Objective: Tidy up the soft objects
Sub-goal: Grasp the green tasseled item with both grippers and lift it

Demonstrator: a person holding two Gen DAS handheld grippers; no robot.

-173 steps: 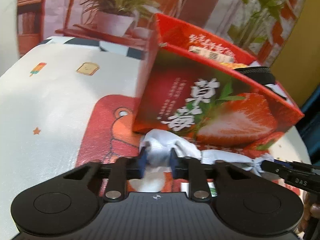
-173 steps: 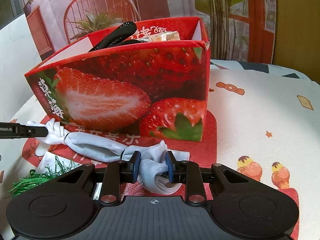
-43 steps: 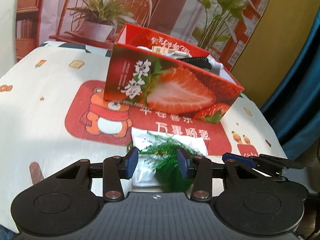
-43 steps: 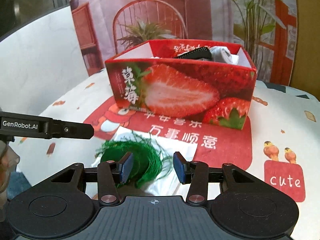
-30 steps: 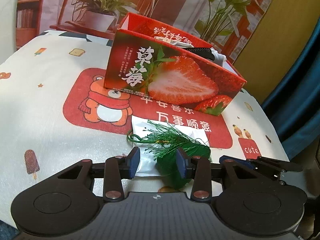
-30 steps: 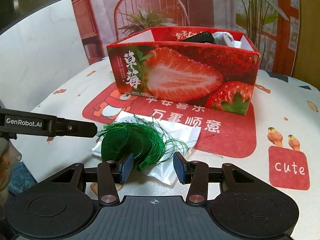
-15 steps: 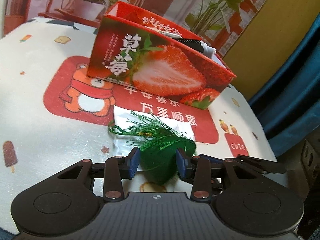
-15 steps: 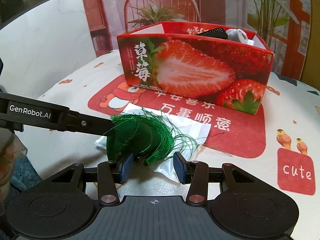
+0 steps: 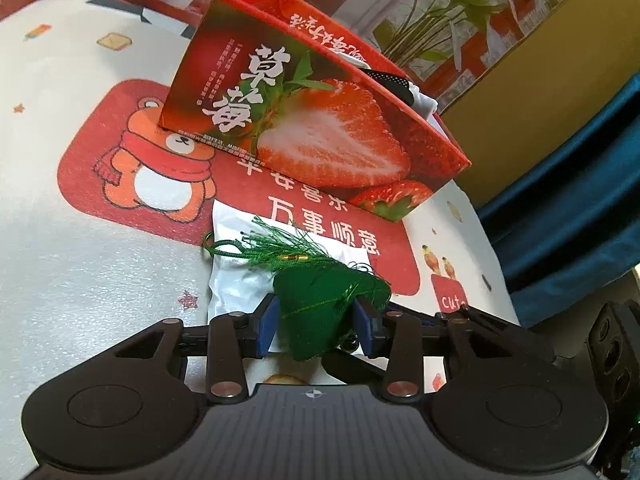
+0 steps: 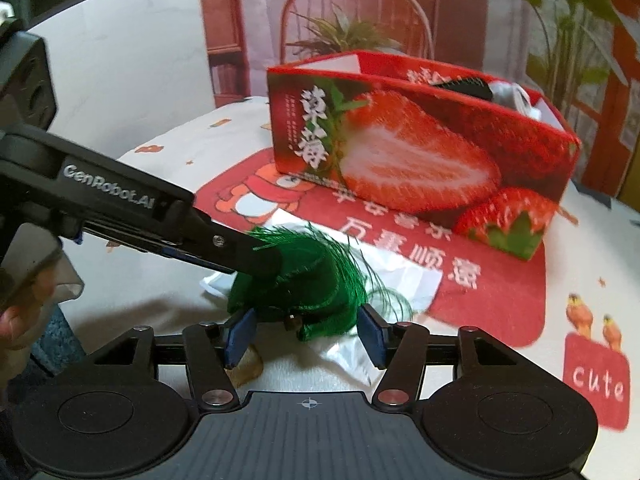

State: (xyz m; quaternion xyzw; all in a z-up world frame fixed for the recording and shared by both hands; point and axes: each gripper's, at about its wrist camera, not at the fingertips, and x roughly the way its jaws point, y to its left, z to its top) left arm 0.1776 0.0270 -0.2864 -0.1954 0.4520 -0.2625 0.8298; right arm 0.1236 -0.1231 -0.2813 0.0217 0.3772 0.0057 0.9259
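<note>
A green fabric pouch (image 9: pixel 324 308) with a green tassel (image 9: pixel 280 246) hangs just above a white plastic bag (image 9: pixel 236 288) on the table. My left gripper (image 9: pixel 316 324) is shut on the pouch, its blue pads pressing both sides. In the right wrist view a left finger (image 10: pixel 224 246) reaches in from the left onto the pouch (image 10: pixel 308 284). My right gripper (image 10: pixel 306 338) sits under the pouch with its jaws opening; the pads stand off its sides. The red strawberry box (image 9: pixel 320 128) stands behind, holding a black item (image 10: pixel 464 86) and white cloth (image 10: pixel 512 98).
The table wears a white cloth with a red bear mat (image 9: pixel 160 168) and a red "cute" patch (image 10: pixel 596 384). A hand (image 10: pixel 12 320) shows at the left edge. A blue curtain (image 9: pixel 580 200) hangs past the table's right edge. A chair and potted plants stand behind.
The right jaws have spread wider around the green pouch. The left finger has pushed further over the pouch, and the left view has dropped closer and rolled.
</note>
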